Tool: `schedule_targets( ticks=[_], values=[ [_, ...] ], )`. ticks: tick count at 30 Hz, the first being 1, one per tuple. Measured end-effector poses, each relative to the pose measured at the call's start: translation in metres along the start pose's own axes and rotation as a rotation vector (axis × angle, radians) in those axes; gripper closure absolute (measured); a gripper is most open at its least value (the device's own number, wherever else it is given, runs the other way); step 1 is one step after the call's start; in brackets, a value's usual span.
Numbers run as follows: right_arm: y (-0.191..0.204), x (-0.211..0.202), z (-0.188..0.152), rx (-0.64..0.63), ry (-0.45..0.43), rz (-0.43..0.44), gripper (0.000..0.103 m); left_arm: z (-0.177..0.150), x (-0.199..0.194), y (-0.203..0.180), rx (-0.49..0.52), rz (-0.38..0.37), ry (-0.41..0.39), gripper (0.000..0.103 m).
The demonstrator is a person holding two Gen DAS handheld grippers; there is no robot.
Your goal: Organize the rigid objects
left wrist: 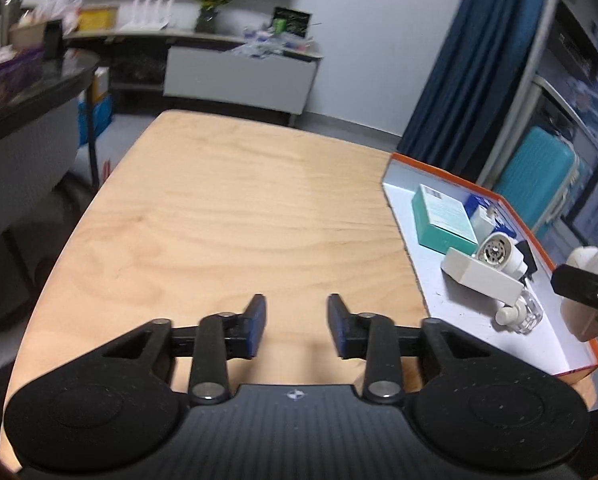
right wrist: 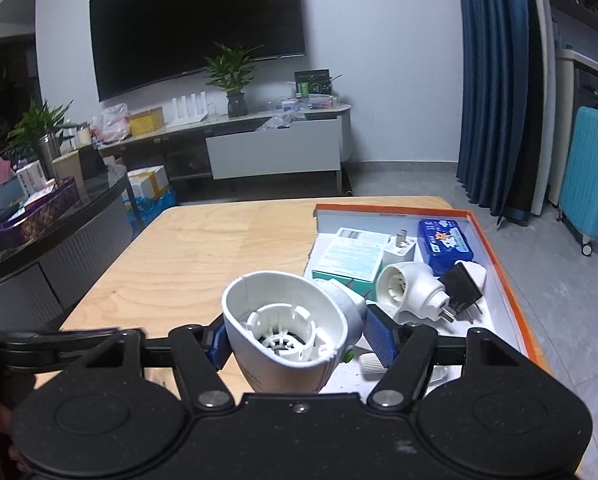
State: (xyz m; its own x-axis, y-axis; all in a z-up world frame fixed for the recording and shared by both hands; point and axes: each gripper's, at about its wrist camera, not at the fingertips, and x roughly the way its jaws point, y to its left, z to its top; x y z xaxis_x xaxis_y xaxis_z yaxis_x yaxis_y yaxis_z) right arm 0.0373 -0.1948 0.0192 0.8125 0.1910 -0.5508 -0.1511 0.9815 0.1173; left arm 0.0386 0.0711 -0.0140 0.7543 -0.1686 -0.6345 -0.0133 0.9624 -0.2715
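My right gripper [right wrist: 299,330] is shut on a white plug-in device [right wrist: 287,320] with a hollow round opening, held above the near left edge of the orange-rimmed tray [right wrist: 511,304]. In the tray lie a teal box [right wrist: 349,258], a white charger [right wrist: 399,252], a blue case [right wrist: 445,242], a second white plug-in device [right wrist: 411,290] and a black-and-white plug [right wrist: 465,282]. My left gripper [left wrist: 297,326] is open and empty over bare wood, left of the tray [left wrist: 455,300]. The right gripper's finger with its white device [left wrist: 587,284] shows at the left view's right edge.
The wooden table [right wrist: 203,256] spreads left of the tray. A cream box [left wrist: 481,276] and a small clear bottle [left wrist: 523,312] lie in the tray. A dark round side table [right wrist: 59,216] stands to the left, a teal suitcase [right wrist: 591,176] to the right.
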Motion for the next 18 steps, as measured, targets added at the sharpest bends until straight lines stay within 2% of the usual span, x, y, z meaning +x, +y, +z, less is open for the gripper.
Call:
schedule_targets(
  ticks=[1,3,6,9,12,14,16,18],
  values=[
    [0.0,0.001,0.0,0.004,-0.001,0.003,0.023,-0.002,-0.006,-0.001,-0.014,-0.01,-0.006,0.054],
    [0.0,0.003,0.0,0.001,-0.001,0.008,0.023,-0.005,-0.019,-0.01,0.0,-0.036,-0.033,0.033],
    [0.0,0.004,0.0,0.005,0.001,0.022,0.023,-0.011,-0.036,-0.031,0.061,-0.094,-0.117,0.009],
    [-0.002,0.001,-0.001,0.006,-0.005,0.022,0.023,-0.024,-0.042,-0.046,0.154,-0.079,-0.185,0.004],
    [-0.007,-0.003,-0.001,0.014,-0.017,0.02,0.023,-0.042,-0.048,-0.052,0.2,-0.146,-0.239,0.002],
    [-0.011,-0.005,-0.002,0.026,-0.024,0.013,0.023,-0.055,-0.051,-0.06,0.257,-0.155,-0.266,0.0],
    [-0.013,-0.006,-0.002,0.039,-0.027,0.006,0.023,-0.067,-0.038,-0.074,0.317,-0.158,-0.22,0.0],
    [-0.015,-0.008,-0.003,0.043,-0.032,0.003,0.023,-0.086,-0.022,-0.087,0.428,-0.185,-0.196,0.0]
  ],
)
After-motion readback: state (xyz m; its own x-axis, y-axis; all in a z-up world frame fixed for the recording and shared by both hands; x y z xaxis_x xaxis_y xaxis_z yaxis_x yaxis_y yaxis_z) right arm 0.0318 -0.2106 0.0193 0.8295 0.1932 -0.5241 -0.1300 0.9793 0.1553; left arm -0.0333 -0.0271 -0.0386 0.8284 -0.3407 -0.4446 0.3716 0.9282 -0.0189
